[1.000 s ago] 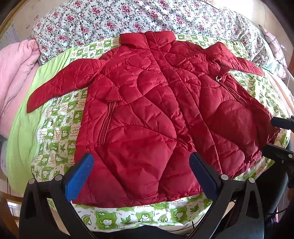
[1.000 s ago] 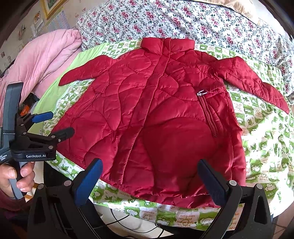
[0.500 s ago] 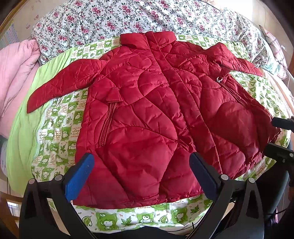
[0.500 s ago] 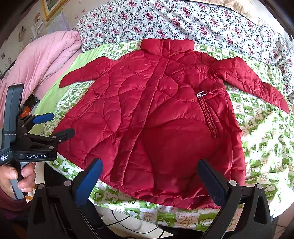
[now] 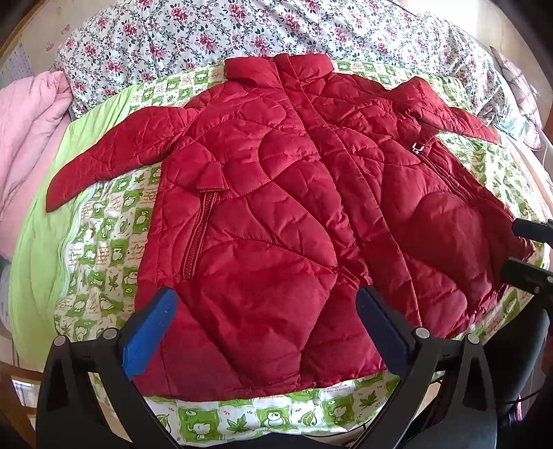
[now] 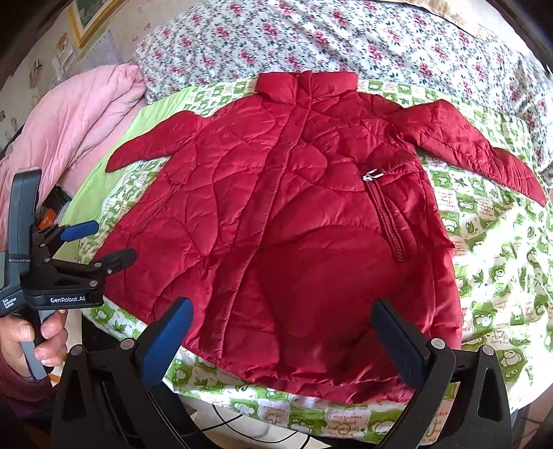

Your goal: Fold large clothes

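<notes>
A red quilted jacket (image 5: 293,207) (image 6: 293,214) lies flat, front up, on a green-and-white patterned blanket (image 5: 103,241) (image 6: 484,241). Its collar points away and both sleeves are spread out to the sides. My left gripper (image 5: 266,328) hovers open above the hem, left of the jacket's middle, holding nothing. My right gripper (image 6: 283,338) hovers open over the hem on the right half, also empty. In the right wrist view the left gripper (image 6: 100,241) shows at the left edge, held by a hand (image 6: 31,338). In the left wrist view the right gripper's fingers (image 5: 528,273) poke in from the right edge.
A floral quilt (image 5: 242,31) (image 6: 345,38) lies behind the jacket's collar. A pink duvet (image 5: 27,138) (image 6: 76,117) is bunched at the left. The bed's near edge runs just below the hem, with cables (image 6: 242,428) beneath it.
Both wrist views have shifted only slightly; the jacket lies as before and both grippers stay open above the hem.
</notes>
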`<act>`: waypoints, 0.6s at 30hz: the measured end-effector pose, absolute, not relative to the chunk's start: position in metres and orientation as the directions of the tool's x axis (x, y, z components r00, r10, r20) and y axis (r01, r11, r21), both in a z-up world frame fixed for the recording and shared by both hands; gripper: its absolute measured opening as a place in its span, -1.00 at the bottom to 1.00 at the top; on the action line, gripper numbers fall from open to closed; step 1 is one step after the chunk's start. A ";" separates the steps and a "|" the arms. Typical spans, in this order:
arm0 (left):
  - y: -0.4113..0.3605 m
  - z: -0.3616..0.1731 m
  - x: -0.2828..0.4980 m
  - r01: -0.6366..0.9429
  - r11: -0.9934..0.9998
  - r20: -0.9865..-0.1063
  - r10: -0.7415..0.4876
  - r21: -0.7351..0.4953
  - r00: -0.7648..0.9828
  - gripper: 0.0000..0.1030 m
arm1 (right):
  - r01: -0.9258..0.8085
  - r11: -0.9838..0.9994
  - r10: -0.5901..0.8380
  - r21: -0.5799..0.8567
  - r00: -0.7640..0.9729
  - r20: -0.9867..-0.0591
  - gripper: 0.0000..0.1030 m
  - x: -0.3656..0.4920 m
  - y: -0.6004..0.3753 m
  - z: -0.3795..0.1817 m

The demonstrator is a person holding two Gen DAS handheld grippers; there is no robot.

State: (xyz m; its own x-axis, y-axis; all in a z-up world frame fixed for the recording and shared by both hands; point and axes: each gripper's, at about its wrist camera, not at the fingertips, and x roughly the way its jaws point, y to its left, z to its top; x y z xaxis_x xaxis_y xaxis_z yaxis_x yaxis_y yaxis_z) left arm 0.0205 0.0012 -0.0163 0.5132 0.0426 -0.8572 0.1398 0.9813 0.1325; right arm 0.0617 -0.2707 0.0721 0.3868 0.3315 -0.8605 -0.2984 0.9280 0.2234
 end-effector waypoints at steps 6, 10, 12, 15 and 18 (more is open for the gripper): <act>0.005 -0.020 0.034 0.126 0.983 -0.848 0.044 0.130 0.528 1.00 | -0.238 0.937 0.335 0.257 0.394 -0.856 0.97 0.076 -0.291 0.065; 0.005 -0.020 0.042 0.121 0.985 -0.840 0.042 0.127 0.541 1.00 | -0.181 0.933 0.359 0.312 0.386 -0.850 0.97 0.090 -0.309 0.057; 0.004 -0.020 0.047 0.120 0.984 -0.838 0.047 0.133 0.543 1.00 | -0.157 0.930 0.367 0.332 0.391 -0.844 0.97 0.095 -0.316 0.055; 0.003 -0.020 0.052 0.122 0.984 -0.841 0.042 0.127 0.540 1.00 | -0.114 0.932 0.361 0.345 0.397 -0.843 0.97 0.104 -0.329 0.051; 0.002 -0.022 0.059 0.125 0.985 -0.848 0.035 0.119 0.529 1.00 | -0.084 0.925 0.370 0.370 0.411 -0.833 0.97 0.114 -0.343 0.049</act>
State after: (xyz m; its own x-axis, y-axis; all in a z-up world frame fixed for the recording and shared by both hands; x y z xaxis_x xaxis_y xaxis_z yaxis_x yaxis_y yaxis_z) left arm 0.0589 0.0021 -0.0225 0.5289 0.0351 -0.8479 0.1248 0.9851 0.1186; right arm 0.1139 -0.3425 0.0486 0.4106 0.3702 -0.8333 -0.0835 0.9253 0.3699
